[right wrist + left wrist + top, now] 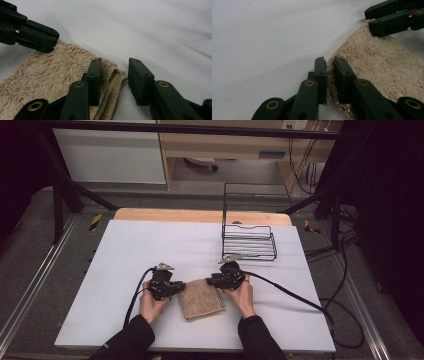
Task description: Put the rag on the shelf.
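A folded beige towel lies on the white table top, near the front. My left gripper is at the towel's far left corner. In the left gripper view its jaws stand almost together, pinching the fuzzy edge of the towel. My right gripper is at the far right corner. In the right gripper view its jaws stand apart around the folded corner of the towel: one jaw rests over the cloth, the other is off it on the table side.
A black wire basket stands just behind the right gripper. Black cables trail off to the right across the table. The table's wooden far edge lies beyond. Bare white surface stretches to the left and far side.
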A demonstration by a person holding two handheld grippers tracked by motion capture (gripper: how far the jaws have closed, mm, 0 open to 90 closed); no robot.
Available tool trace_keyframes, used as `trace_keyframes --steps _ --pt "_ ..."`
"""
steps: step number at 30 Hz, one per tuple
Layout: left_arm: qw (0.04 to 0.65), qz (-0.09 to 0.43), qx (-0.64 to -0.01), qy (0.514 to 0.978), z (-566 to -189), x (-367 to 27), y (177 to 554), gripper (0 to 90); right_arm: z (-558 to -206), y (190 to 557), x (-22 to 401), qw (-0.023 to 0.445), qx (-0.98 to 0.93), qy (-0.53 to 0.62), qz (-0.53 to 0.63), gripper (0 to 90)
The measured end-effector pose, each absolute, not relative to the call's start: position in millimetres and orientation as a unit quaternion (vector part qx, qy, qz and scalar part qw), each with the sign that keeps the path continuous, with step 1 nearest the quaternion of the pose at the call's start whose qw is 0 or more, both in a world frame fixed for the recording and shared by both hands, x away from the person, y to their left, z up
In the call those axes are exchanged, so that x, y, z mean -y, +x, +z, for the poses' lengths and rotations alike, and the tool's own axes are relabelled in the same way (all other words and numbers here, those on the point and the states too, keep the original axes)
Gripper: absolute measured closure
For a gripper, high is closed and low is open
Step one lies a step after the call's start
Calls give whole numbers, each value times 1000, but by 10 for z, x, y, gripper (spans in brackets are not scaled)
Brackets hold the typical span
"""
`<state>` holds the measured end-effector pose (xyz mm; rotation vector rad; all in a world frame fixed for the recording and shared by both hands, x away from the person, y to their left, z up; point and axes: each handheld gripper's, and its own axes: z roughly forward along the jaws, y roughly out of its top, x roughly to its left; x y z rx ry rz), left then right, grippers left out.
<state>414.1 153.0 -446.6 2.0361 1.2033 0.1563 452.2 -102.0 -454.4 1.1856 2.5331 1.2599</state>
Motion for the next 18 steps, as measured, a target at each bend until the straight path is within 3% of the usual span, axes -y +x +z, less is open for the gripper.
trace_keyframes --steps 7,18 --pt "378 67 -464 798 -4457 -1526 4130 836 -4528 4513 1024 25 -824 388 413 826" --pt "423 79 -448 784 -4293 -1587 4058 850 -4340 4397 1080 42 -814 380 438 847"
